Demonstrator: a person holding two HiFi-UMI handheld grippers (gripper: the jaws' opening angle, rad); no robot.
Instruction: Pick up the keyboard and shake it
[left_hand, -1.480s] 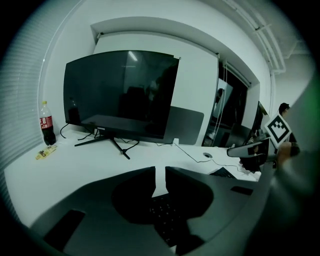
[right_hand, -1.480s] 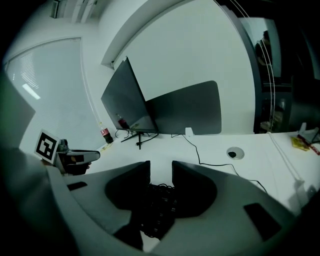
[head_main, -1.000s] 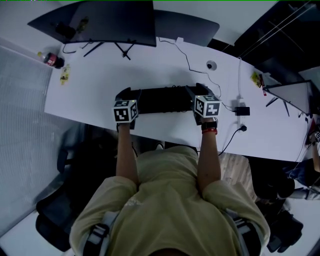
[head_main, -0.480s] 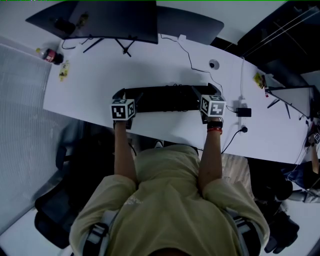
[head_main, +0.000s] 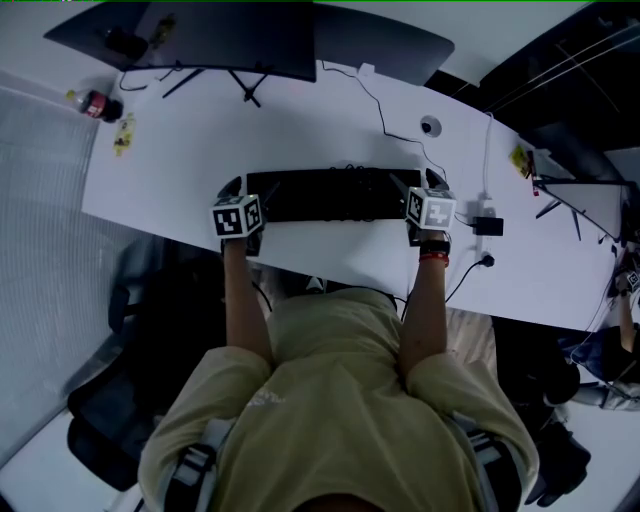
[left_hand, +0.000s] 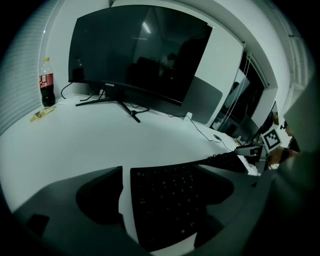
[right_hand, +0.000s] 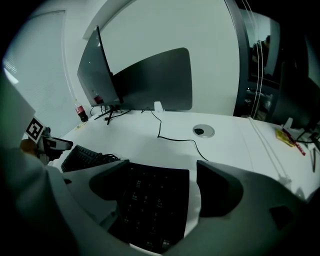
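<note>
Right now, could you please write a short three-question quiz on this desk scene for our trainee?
1. What lies between the left gripper's jaws? A a mouse; B one end of the keyboard; C a cup.
2. True or false: the soda bottle stands beside the right gripper.
3. Is either gripper pressing on the keyboard?
Key: 1 B. 2 False: the bottle stands at the desk's far left corner. 3 No: both grippers' jaws are opening, a keyboard end between each pair, pads not pressing.
</note>
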